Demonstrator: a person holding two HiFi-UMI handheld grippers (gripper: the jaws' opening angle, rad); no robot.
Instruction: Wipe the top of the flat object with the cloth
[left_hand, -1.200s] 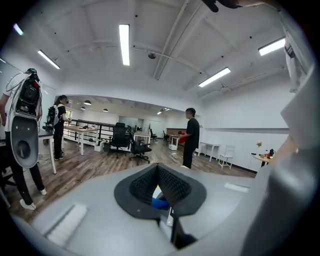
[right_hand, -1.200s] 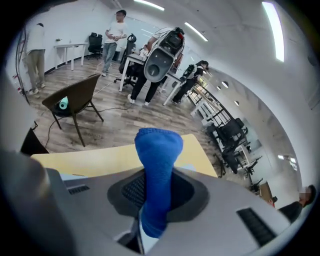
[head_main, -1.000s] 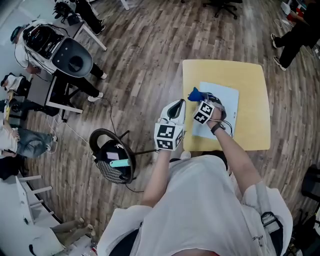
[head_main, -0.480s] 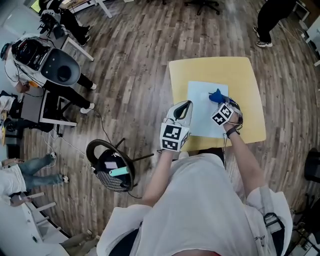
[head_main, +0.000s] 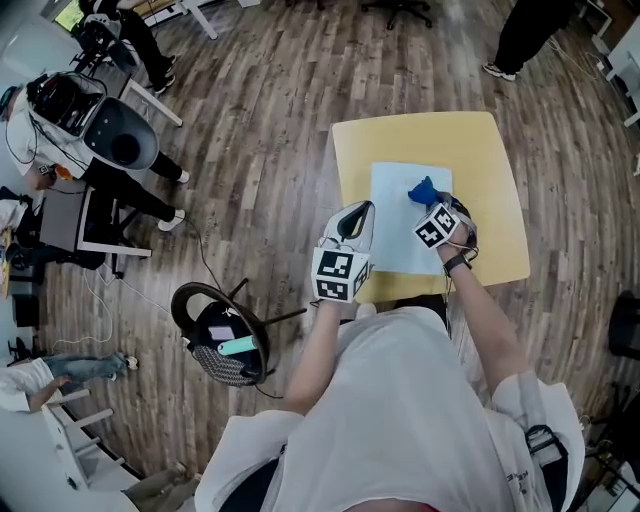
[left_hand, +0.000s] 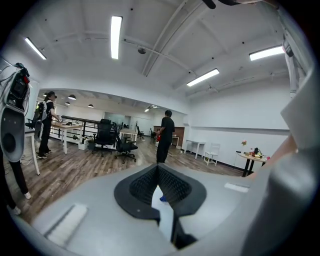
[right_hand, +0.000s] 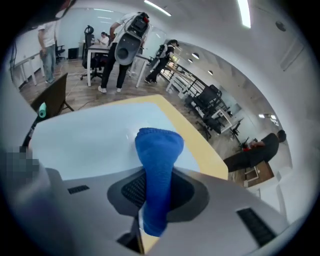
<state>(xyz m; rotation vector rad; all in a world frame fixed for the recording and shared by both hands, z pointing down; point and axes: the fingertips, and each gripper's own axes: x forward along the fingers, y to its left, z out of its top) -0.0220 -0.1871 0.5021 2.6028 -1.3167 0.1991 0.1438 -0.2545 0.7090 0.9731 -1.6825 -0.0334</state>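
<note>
Right gripper (head_main: 429, 202) is clamping a blue cloth (head_main: 419, 188), holding it at the far right part of a pale blue flat sheet (head_main: 394, 240) that is lying on a yellow table (head_main: 497, 190). Left gripper (head_main: 360, 209) is hovering by the table's left edge, jaws drawn together, gripping nothing, above the wood floor (head_main: 260, 120).

Blue cloth (head_main: 421, 189), bunched into a thick roll, sits pinched between the right gripper's (head_main: 430, 205) jaws, rounded end poking out over the far right part of the flat sheet (head_main: 392, 235), pale blue, lying flat on the yellow table (head_main: 500, 190).
</note>
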